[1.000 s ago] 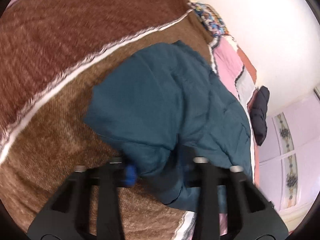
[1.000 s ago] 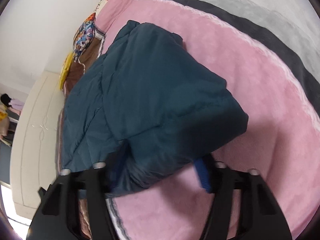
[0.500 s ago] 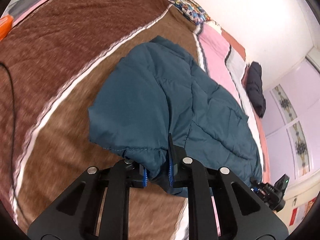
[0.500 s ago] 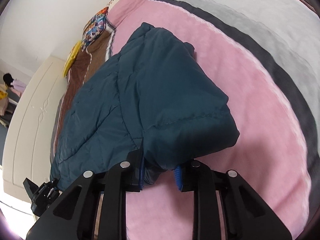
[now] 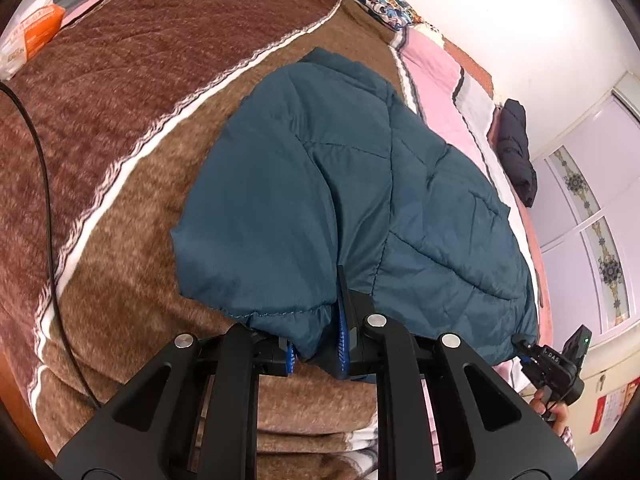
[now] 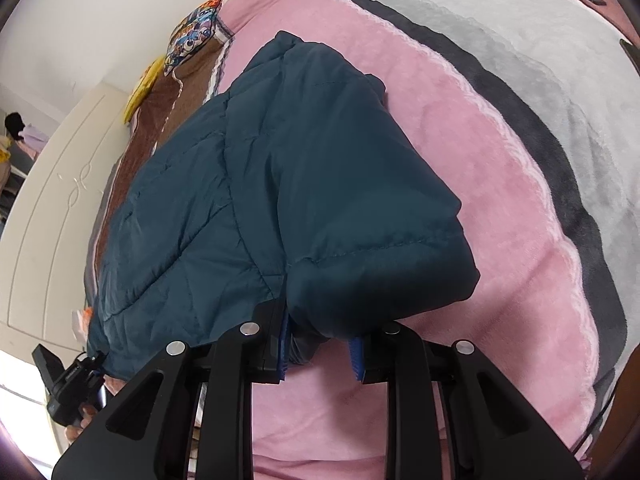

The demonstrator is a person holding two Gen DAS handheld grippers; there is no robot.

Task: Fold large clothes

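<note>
Bedroom scene: bed covered with a striped plush blanket, brown bands on one side, pink and grey on the other; white wall behind. Landmark for all positions: teal quilted jacket, which lies across the middle of the blanket, spanning the brown/pink boundary.

Left wrist view, left to right of the jacket:
- Orange-and-white packet at the far left bed edge, well apart from the jacket.
- Black cable running over the brown blanket, left of the jacket.
- Left gripper at the jacket's near hem. Fingers closed to a narrow gap, blue pads pinching a gathered cuff-like edge of the jacket. Jaws closed further within the last second, fabric between them.
- Patterned pillow beyond the jacket's far end.
- Dark garment on the bed edge, right of the jacket.
- Other gripper, hand-held, at the jacket's lower right corner.

Right wrist view:
- White cabinet left of the jacket.
- Left gripper seen at the jacket's lower left corner.
- Right gripper at the near folded edge. Fingers partly closed, pads bearing on a thick roll of jacket fabric. Jaws closed in during the last second, fabric between them.
</note>
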